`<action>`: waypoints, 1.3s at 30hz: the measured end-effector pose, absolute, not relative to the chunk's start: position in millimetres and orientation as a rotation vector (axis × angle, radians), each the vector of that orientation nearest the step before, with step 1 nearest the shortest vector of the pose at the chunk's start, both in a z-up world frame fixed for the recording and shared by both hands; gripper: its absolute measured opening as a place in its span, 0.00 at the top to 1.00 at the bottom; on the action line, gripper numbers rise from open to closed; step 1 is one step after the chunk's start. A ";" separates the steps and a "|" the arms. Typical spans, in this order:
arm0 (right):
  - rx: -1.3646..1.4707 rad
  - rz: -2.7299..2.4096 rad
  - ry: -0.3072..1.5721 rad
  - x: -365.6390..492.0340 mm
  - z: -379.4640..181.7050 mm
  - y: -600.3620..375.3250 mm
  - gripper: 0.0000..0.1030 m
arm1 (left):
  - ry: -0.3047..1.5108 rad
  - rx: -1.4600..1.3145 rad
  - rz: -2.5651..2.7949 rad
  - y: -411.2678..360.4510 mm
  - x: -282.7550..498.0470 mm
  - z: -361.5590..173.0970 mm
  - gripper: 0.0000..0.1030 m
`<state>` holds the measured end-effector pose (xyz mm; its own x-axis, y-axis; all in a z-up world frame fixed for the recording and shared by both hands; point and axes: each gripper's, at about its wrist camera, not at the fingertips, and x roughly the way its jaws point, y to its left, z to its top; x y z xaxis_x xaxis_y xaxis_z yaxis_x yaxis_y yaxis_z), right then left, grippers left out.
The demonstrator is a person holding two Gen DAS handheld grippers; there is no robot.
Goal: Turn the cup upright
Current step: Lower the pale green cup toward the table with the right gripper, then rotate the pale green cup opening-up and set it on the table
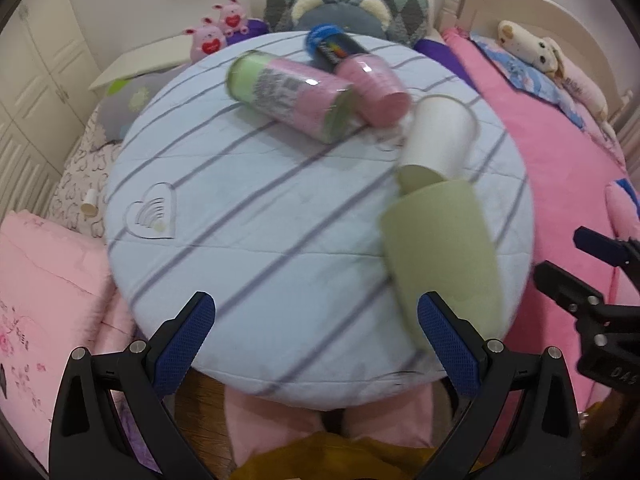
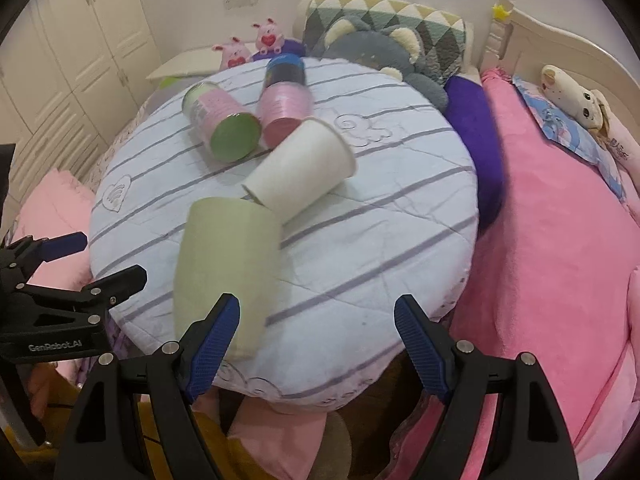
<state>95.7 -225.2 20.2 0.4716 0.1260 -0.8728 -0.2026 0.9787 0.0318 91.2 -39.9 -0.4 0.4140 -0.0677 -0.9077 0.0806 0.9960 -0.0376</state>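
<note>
Both grippers hang at the near edge of the round cushion [image 2: 360, 216]: my left gripper [image 1: 316, 336] gapes wide, holding nothing, and my right gripper [image 2: 316, 340] is spread just as wide. I see the green cup [image 2: 228, 264] lying on its side near that edge, its far end touching the white cup [image 2: 300, 172], also toppled.

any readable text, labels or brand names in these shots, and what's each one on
"GenRobot.AI": on the body of the left gripper, right wrist view.
"DAS", cut off at the frame edge: on the body of the right gripper.
Label on the pink and green can: too blurred.
Print on the pink pillow: unreadable.
</note>
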 end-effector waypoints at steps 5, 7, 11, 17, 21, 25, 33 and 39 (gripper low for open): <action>-0.154 0.163 0.973 91.7 21.3 -237.3 0.21 | 1.149 -0.023 -0.100 -62.6 92.1 1.8 0.01; -0.170 0.167 0.956 92.3 20.0 -240.8 0.21 | 1.154 -0.033 -0.087 -71.3 95.7 2.3 0.01; -0.189 0.181 0.946 99.6 11.6 -246.4 0.21 | 1.178 -0.092 -0.084 -83.9 104.0 1.4 0.01; -0.206 0.247 0.960 113.8 -5.4 -248.6 0.21 | 1.180 -0.116 -0.038 -98.6 117.3 0.5 0.01; -0.200 0.290 0.971 123.7 -15.7 -250.4 0.21 | 1.205 -0.157 -0.014 -102.3 129.0 -6.2 0.01; -0.190 0.327 0.975 129.9 -21.6 -252.6 0.21 | 1.236 -0.181 -0.009 -106.2 139.8 -15.6 0.01; -0.184 0.371 0.986 143.3 -32.4 -252.0 0.21 | 1.275 -0.201 0.042 -106.8 157.7 -32.6 0.07; -0.160 0.372 1.009 152.3 -40.9 -257.0 0.21 | 1.300 -0.197 0.018 -106.4 158.4 -40.6 0.21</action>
